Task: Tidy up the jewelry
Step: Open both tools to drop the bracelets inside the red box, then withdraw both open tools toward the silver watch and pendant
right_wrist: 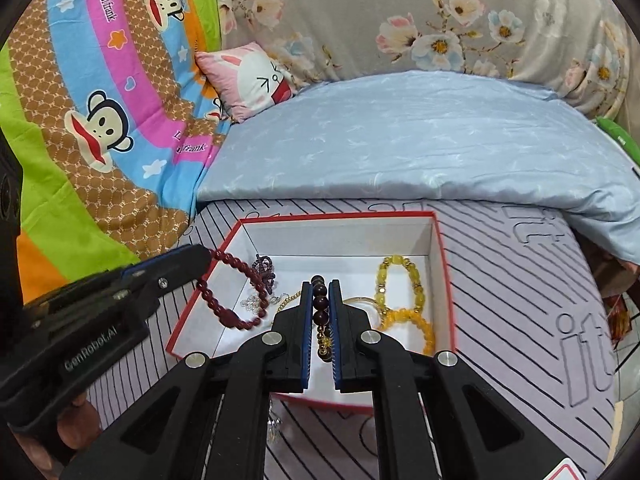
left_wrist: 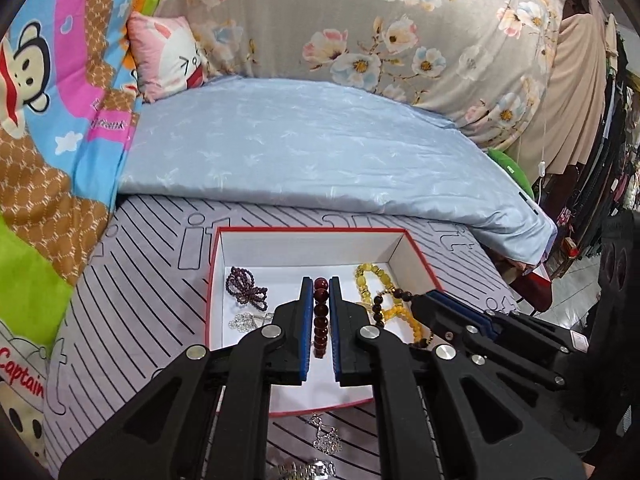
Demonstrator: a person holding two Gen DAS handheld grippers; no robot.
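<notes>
Both hand-held grippers hung over the open red cardboard box with white lining (left_wrist: 316,246), which sat on a grey striped bedsheet (left_wrist: 152,312).

The left gripper (left_wrist: 320,282) was clamped on a strand of round dark-red beads (left_wrist: 321,316); in the right wrist view the strand looped down over the box's left rim.

The right gripper (right_wrist: 321,284) was clamped on a bracelet of dark brown beads with small gold ones (right_wrist: 320,304).

Inside the box lay a bunched purple bead strand (left_wrist: 244,286), a small clear crystal piece (left_wrist: 244,320) and two yellow amber-like bead bracelets (right_wrist: 400,280).

A silver chain (left_wrist: 326,436) lay on the sheet just outside the box's near wall.
</notes>
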